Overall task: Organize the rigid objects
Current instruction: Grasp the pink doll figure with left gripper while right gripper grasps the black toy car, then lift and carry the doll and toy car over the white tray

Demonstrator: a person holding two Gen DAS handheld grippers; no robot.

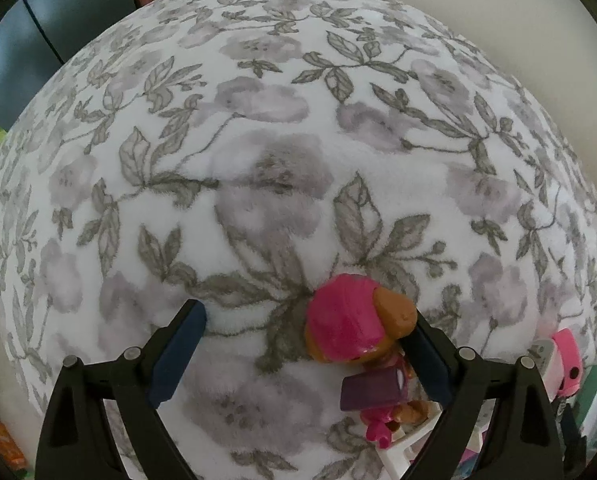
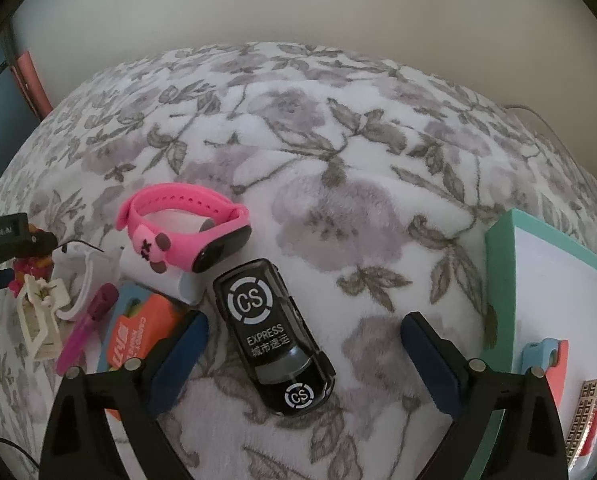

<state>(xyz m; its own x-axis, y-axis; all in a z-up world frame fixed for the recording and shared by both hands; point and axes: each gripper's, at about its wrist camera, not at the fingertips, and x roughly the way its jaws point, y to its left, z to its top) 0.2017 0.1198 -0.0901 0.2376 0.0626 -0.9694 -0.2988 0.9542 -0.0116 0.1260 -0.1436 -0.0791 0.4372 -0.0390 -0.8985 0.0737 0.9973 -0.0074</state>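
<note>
Left wrist view: the left gripper (image 1: 304,344) points steeply down at the floral blanket (image 1: 258,140), its jaws spread with nothing pressed between them. One pink-capped toy pup figure (image 1: 358,320) stands on the blanket right against the inner face of the right-hand finger, and the other finger stands well clear of it. To take it well, I would shift the gripper sideways until the figure's body sits midway between the pads, then close low on the torso, not on the rounded cap, which would likely slip. One pink-and-white toy (image 1: 562,360) shows at the right border of the view, partly cut off.

Right wrist view: the right gripper (image 2: 304,346) hangs wide open over one black toy car (image 2: 272,332), which lies slantwise on the blanket between the fingers and touches neither. Its long axis runs diagonally, so rolling the wrist until the pads face the car's flat sides should give a square grip. Counted here: one pink wristband (image 2: 186,232) on a white stand behind the car, one orange pack (image 2: 138,324), one magenta pen (image 2: 86,324), one white clip (image 2: 38,316), and one teal-rimmed box (image 2: 546,300) towards the blanket's right edge.
</note>
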